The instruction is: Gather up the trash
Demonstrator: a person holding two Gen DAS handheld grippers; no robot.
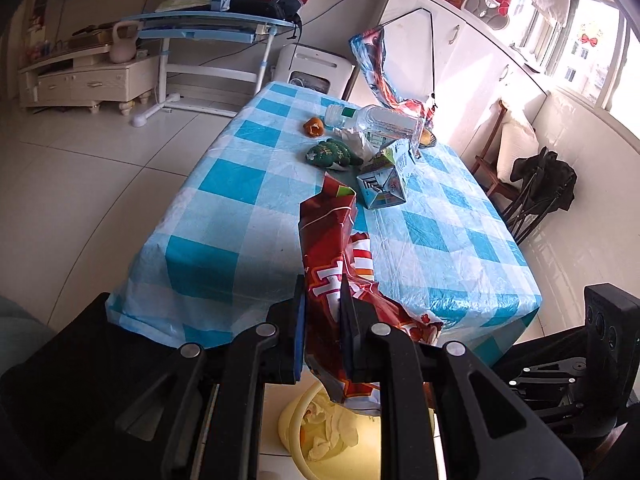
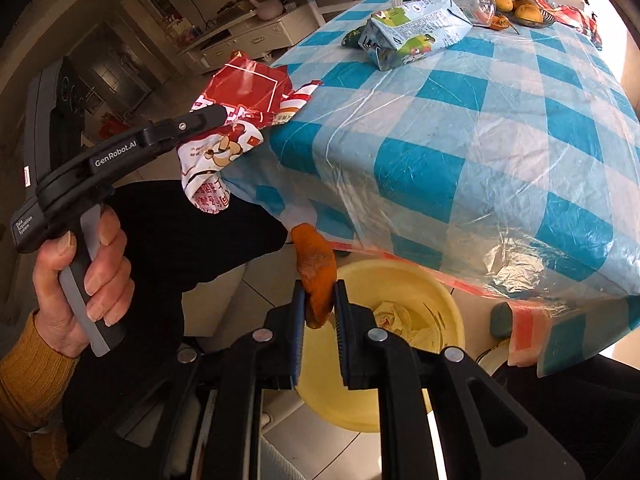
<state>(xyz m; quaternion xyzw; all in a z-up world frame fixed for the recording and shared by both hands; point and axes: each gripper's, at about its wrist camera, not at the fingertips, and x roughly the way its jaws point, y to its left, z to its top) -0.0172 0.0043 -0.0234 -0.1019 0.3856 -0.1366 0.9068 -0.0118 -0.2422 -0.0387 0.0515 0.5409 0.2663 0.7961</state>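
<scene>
Below the table's near edge, we see the left gripper (image 1: 323,312) clamped on a crumpled red snack bag (image 1: 338,264), which stands up between its jaws over the checked blue-and-white tablecloth (image 1: 224,216). From the right wrist view, a hand (image 2: 86,276) in a mustard sleeve holds that tool's handle, the bag hanging off the table corner. Meanwhile the right gripper (image 2: 320,308) pinches a strip of orange peel (image 2: 316,276), its jaws closed on the peel directly above a yellow bin (image 2: 448,320) on the floor. We can make out crumpled paper (image 2: 394,314) already lying in the bin. Farther back on the table we find a flattened drink carton (image 1: 386,182), a clear plastic bottle (image 1: 376,120) on its side, a green wrapper (image 1: 330,154) and another scrap of peel (image 1: 314,127), all near one another.
</scene>
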